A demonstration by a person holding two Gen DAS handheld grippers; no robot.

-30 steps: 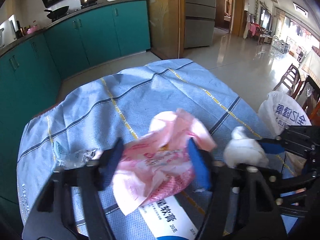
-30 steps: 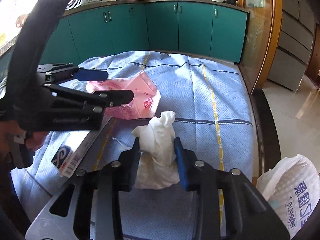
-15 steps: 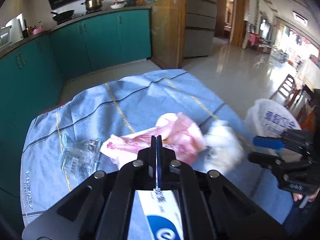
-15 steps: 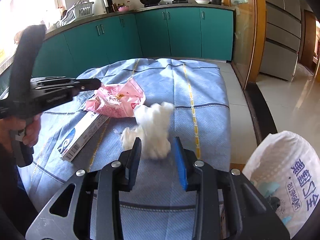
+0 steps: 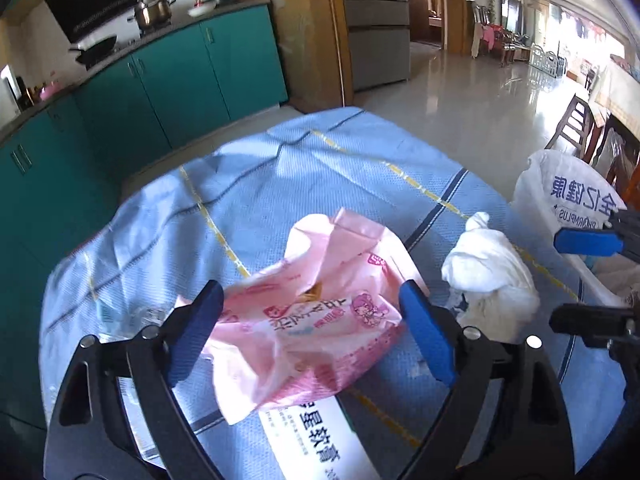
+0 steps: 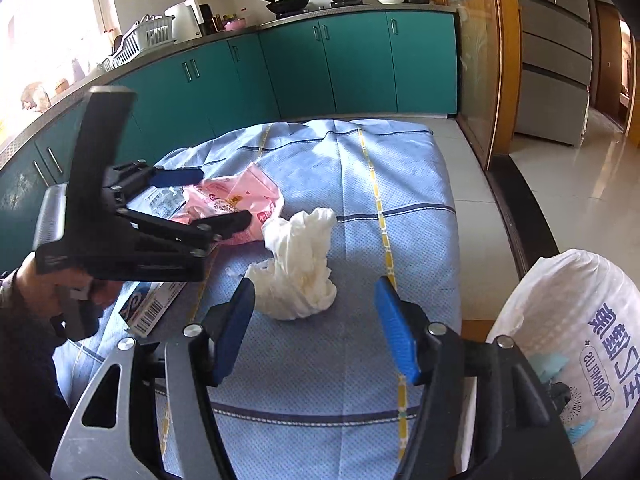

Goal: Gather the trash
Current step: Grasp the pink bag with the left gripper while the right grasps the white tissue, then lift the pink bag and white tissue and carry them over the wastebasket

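Observation:
A crumpled pink wrapper (image 5: pixel 316 316) lies on the blue tablecloth (image 5: pixel 280 184), and my left gripper (image 5: pixel 312 328) is open with its jaws on either side of it. The wrapper also shows in the right wrist view (image 6: pixel 236 204). A crumpled white tissue (image 6: pixel 298 264) lies on the cloth just beyond my open, empty right gripper (image 6: pixel 316 328); it also shows in the left wrist view (image 5: pixel 490 276). A white plastic trash bag (image 6: pixel 572 344) stands off the table's right edge, also in the left wrist view (image 5: pixel 572 200).
A white carton (image 5: pixel 320 432) with printed text lies under the pink wrapper. A clear plastic wrapper (image 5: pixel 136 316) lies to the left of it. Teal kitchen cabinets (image 6: pixel 320 64) line the far side. Tiled floor (image 5: pixel 460 92) and wooden chairs (image 5: pixel 576 128) lie beyond the table.
My left gripper shut and lifted back, then opened again around the pink wrapper. My right gripper let go of the white tissue, opened wide and drew back.

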